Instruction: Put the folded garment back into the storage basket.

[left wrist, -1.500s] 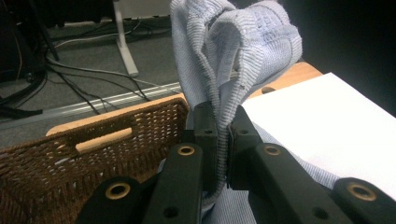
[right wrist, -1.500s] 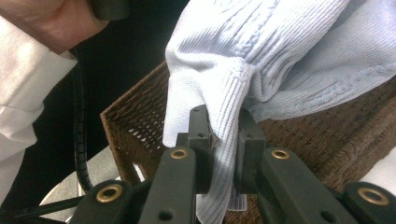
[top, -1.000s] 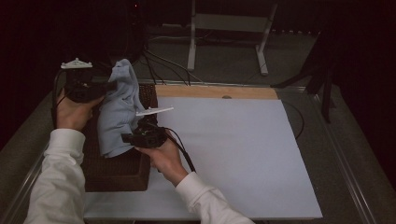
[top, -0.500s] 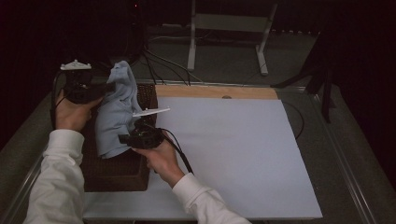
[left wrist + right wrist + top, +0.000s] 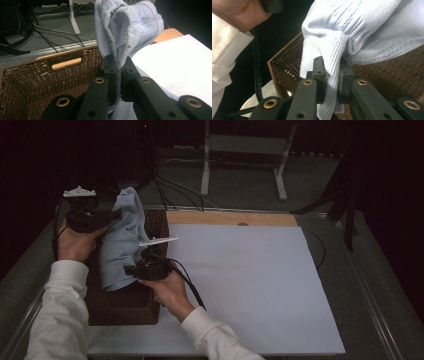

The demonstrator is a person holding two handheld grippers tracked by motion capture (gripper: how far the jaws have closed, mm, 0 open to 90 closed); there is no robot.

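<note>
The light blue knitted garment (image 5: 121,240) hangs between the two grippers, above the brown wicker basket (image 5: 120,305) at the left side of the worktop (image 5: 390,320). The left gripper (image 5: 116,214) pinches the upper part of the garment; in the left gripper view its jaws are pressed together on a ribbed fold of the fabric (image 5: 119,72). The right gripper (image 5: 131,270) pinches the lower part of the garment, and in the right gripper view a ribbed edge (image 5: 332,80) sits tight between the jaws. The garment's lower end hangs down over the inside of the basket. A large white sheet (image 5: 250,285) lies on the worktop just beside the basket, with a wooden board (image 5: 230,218) along its far edge.
</note>
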